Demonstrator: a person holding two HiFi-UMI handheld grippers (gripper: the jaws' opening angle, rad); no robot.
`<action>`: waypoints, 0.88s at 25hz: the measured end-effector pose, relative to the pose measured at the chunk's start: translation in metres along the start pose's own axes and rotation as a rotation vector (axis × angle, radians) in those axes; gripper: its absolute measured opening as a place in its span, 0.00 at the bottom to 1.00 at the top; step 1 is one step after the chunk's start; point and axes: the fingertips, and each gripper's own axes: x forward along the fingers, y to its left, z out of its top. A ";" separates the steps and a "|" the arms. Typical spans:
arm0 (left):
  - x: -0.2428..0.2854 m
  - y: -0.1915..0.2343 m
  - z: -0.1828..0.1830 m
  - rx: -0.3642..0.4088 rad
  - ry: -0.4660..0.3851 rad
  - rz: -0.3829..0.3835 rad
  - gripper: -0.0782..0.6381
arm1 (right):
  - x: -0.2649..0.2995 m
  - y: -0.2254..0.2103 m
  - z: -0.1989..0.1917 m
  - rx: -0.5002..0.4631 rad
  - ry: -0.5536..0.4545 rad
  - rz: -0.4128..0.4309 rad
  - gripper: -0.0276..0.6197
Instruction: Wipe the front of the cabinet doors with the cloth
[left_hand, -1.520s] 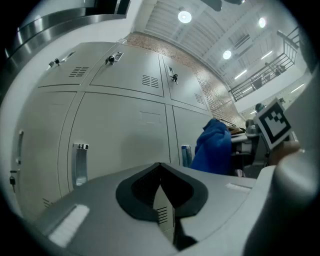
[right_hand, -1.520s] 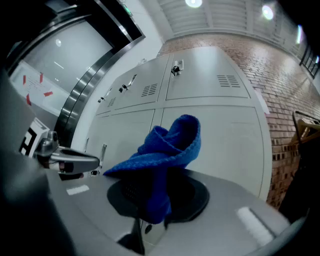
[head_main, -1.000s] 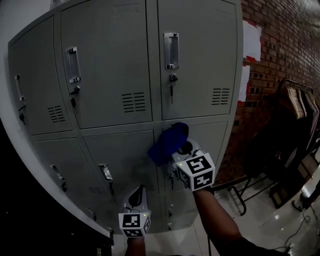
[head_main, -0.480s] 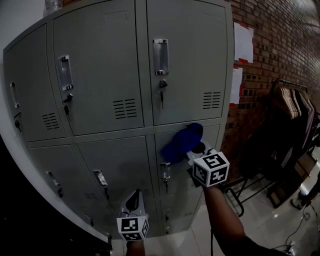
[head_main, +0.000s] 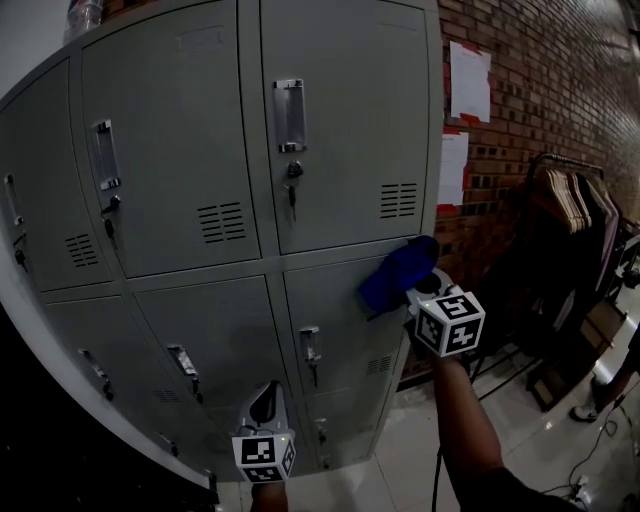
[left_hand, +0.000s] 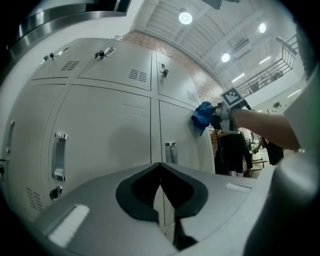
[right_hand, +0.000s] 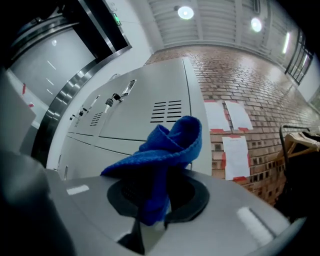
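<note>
while the right gripper (head_main: 418, 288) had its jaws clamped on a crumpled blue fabric cloth (head_main: 396, 274), that cloth lay pressed against the front of the tall grey metal cabinet (head_main: 200, 150), at its right edge about halfway up. the left gripper (head_main: 266, 404) hung low before the cabinet, apart from it, its jaws together on nothing.

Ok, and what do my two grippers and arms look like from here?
The left gripper and right gripper both have pale grey bodies, dark around the jaws. Each carries a white cube printed with black square markers. The right forearm is bare, with no sleeve on it; the left arm hardly shows.
</note>
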 end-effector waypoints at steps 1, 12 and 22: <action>0.000 -0.002 0.000 0.001 -0.003 0.001 0.13 | -0.001 -0.005 0.000 -0.005 0.003 -0.005 0.15; 0.001 -0.012 -0.001 0.001 -0.008 0.005 0.13 | -0.015 -0.019 0.001 -0.008 -0.031 -0.013 0.15; -0.012 0.003 -0.007 0.004 0.005 0.029 0.13 | 0.011 0.112 -0.021 -0.058 -0.010 0.214 0.16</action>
